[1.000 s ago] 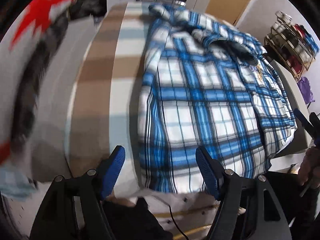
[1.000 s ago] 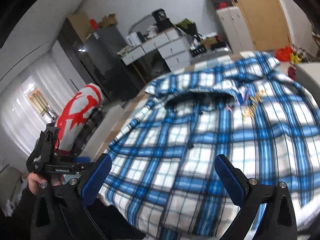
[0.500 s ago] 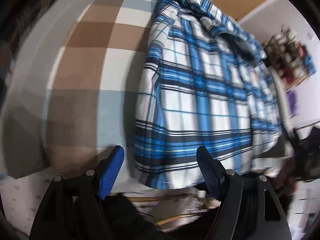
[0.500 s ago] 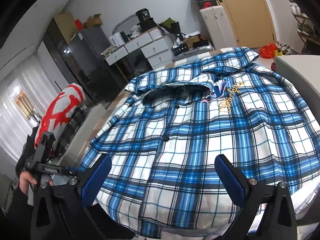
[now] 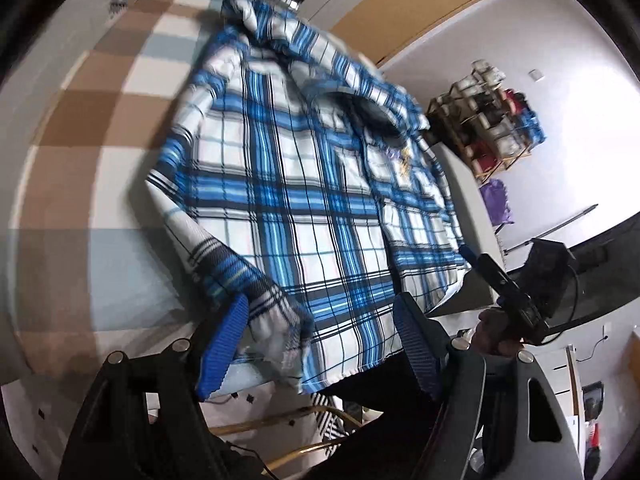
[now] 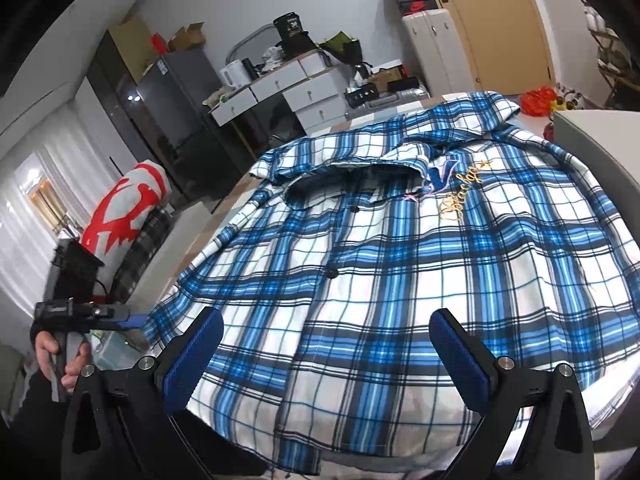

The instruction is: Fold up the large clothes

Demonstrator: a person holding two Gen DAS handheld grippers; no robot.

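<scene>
Both open jaws over shirt (image 6: 400, 280)

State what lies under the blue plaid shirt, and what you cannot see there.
The blue plaid shirt lies spread on a checked brown, white and pale-blue bed cover, visible beside it. The cover directly beneath, and the shirt's back side, are hidden.

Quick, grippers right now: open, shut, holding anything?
Left gripper: open, the plaid shirt hem lies between its jaws, not clamped.
Right gripper: open, holding nothing, above the shirt.
</scene>
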